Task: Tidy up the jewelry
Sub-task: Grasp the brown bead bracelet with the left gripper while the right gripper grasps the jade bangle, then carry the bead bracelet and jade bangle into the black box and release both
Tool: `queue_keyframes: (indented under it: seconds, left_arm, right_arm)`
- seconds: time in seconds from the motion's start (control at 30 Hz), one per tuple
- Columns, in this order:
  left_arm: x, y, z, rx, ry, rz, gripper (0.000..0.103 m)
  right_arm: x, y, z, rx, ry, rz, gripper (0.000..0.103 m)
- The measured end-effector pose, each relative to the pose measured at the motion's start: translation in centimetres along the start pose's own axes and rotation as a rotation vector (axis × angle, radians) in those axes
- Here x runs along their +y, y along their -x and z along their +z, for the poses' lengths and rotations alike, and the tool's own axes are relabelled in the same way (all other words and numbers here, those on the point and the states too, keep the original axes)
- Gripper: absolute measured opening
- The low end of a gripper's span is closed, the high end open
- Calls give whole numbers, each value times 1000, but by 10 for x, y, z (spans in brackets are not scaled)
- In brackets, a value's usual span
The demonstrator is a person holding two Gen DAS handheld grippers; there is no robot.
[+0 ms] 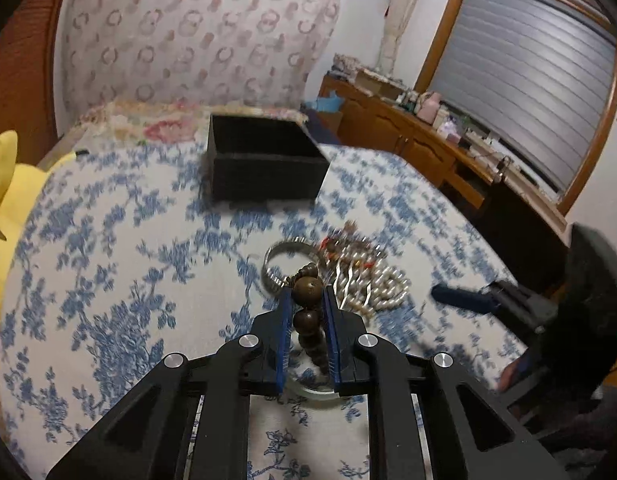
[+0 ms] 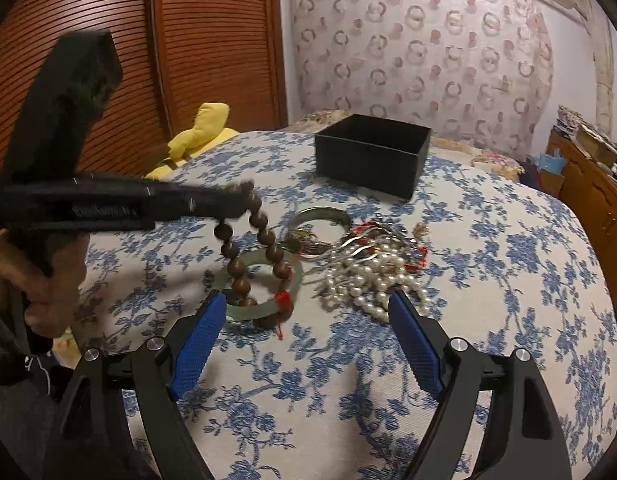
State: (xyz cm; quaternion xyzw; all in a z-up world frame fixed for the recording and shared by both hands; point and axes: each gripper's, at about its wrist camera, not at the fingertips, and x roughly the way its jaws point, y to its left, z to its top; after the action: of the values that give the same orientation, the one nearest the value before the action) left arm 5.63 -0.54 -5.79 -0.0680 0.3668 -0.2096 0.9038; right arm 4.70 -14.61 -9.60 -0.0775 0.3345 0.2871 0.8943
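Note:
My left gripper point(image 1: 306, 300) is shut on a brown wooden bead bracelet point(image 1: 307, 292). In the right wrist view that bracelet point(image 2: 264, 236) hangs from the left gripper point(image 2: 238, 200), lifted above a pale jade bangle point(image 2: 298, 280) lying on the cloth. A heap of pearls point(image 2: 368, 280), silver chains and red-beaded pieces lies right of it, also seen in the left wrist view point(image 1: 368, 276) with a metal bangle point(image 1: 276, 256). An open black box point(image 2: 372, 152) point(image 1: 264, 164) stands farther back. My right gripper point(image 2: 306, 308) is open and empty, just short of the heap.
The table has a blue floral cloth point(image 2: 508, 260). A yellow plush toy point(image 2: 200, 132) lies at its far left edge. A wooden sideboard point(image 1: 408, 136) with small items stands to the right, beneath a window. A louvred wooden door point(image 2: 168, 60) is behind.

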Motion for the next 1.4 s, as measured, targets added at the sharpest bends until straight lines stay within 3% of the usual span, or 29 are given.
queue_keyframes:
  seconds: [0.53, 0.87, 1.0, 1.13, 1.4]
  left_arm:
    - [11, 45, 21, -122, -4, 56, 14]
    - [29, 51, 20, -139, 25, 75, 14]
    - [31, 50, 20, -142, 26, 79, 14]
    - [31, 51, 23, -145, 22, 82, 14]
    - [27, 49, 40, -159, 0, 84, 14]
  right_arm:
    - [19, -39, 14, 125, 40, 110, 88]
    - [27, -68, 15, 204, 96, 68, 87]
    - [30, -70, 16, 199, 135, 40, 74]
    - [29, -62, 17, 189, 139, 55, 74]
    - [14, -23, 39, 88, 124, 64, 74]
